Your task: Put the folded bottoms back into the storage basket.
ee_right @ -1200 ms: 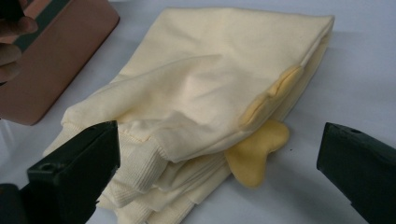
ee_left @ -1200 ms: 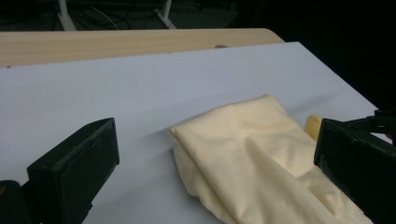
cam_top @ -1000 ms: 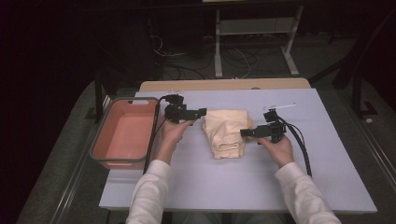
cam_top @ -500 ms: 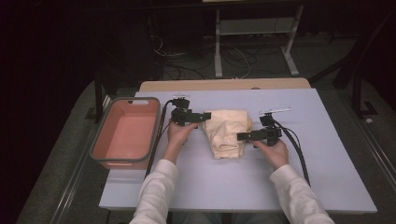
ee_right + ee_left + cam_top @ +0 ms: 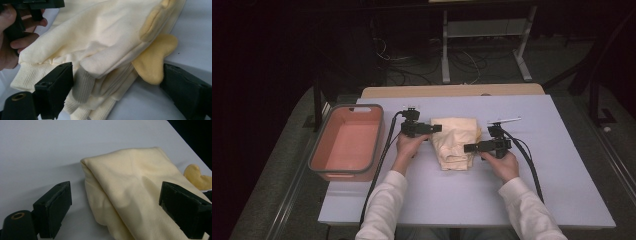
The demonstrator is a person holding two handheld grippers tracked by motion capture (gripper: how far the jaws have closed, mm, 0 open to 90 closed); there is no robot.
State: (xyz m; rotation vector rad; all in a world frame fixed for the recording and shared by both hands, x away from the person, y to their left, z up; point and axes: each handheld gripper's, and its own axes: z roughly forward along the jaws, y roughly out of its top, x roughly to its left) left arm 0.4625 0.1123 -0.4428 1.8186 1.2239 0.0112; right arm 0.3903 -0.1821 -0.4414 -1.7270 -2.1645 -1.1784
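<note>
Lying folded near the middle of the pale worktop (image 5: 562,165), the cream garment (image 5: 455,142) sits directly between the two tools, and that is the relation the next move depends on. Its long axis runs from the far edge of the worktop toward the person, so each tool meets one long side of the bundle rather than an end. The left tool (image 5: 436,128) reaches in from the garment's left, at the far upper corner; in the left gripper view its jaws stand apart with the folded edge of the garment (image 5: 130,192) rising between them, and the pads do not yet press on the cloth. The right tool (image 5: 469,148) comes in from the opposite side, lower down, at the end nearer the person, where the ribbed cuffs and hem stack up; in the right gripper view the garment (image 5: 100,50) and a darker yellow flap (image 5: 152,62) lie between its spread jaws, again without a visible pinch. Both tools have just been narrowing their jaws around the fabric. Neither hand is clearly nearer: each is just beside its own side of the bundle. The orange basin (image 5: 346,145) stands well apart to the left, closer to the left hand, so a lift toward it would probably lead with that side.
</note>
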